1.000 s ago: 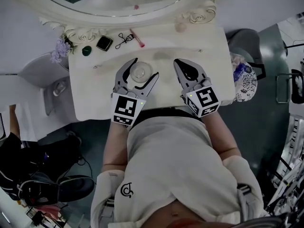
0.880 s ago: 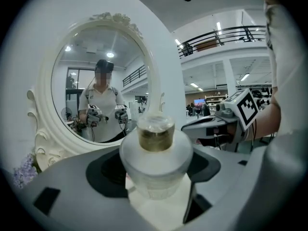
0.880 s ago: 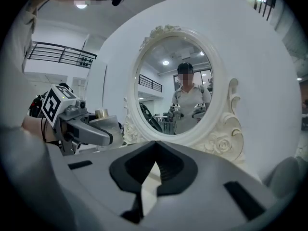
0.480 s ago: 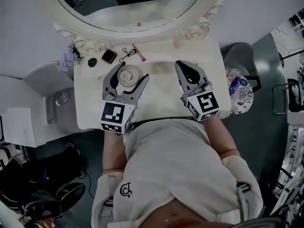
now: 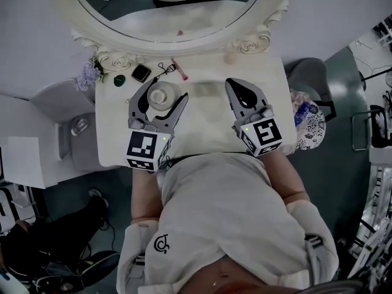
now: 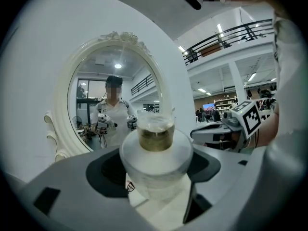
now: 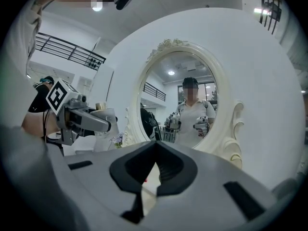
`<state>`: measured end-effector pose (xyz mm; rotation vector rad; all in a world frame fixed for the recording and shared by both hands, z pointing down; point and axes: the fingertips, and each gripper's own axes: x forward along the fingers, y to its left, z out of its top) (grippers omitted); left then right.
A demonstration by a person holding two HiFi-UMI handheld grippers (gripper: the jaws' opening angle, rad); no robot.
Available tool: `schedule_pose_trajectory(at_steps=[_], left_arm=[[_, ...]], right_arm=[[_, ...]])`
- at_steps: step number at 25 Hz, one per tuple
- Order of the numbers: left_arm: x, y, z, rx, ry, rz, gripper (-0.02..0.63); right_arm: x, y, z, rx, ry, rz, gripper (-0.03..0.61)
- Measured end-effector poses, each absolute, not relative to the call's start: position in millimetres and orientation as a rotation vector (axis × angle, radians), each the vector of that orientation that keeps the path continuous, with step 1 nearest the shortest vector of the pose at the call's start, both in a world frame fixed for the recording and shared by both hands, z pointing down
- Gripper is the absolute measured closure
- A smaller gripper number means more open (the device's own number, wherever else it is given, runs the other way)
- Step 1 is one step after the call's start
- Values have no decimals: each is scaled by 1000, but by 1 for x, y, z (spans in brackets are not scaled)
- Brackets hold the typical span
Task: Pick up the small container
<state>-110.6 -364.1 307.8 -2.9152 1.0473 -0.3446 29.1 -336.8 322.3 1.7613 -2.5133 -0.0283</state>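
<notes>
The small container (image 5: 162,95) is a frosted glass jar with a gold neck and a round pale lid. It sits between the two fingers of my left gripper (image 5: 164,91) over the left half of the white dressing table (image 5: 205,130). In the left gripper view the jar (image 6: 156,150) fills the gap and both pads (image 6: 108,170) press its sides, so the left gripper (image 6: 156,170) is shut on it. My right gripper (image 5: 236,87) rests over the table's right half, shut with nothing in it; its pads (image 7: 166,170) meet at the tip.
An oval mirror (image 5: 171,17) in an ornate white frame stands at the table's back. A black compact (image 5: 141,73), an eyelash curler (image 5: 163,68), a pink stick (image 5: 180,68), a green item (image 5: 119,80) and purple flowers (image 5: 89,75) lie at the back left. A floral cushion (image 5: 309,122) is right of the table.
The left gripper has carried the jar leftward across the table, closer to the black compact. The right gripper has stayed in place, still shut.
</notes>
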Motion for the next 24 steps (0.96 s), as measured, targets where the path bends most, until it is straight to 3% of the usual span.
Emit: schedule_pose_trajectory(at_steps=[24], left_arm=[[-101,-352,314,-2885,1028,-386,265]], right_arm=[[27,-323,325,1768,-2505,-75,574]])
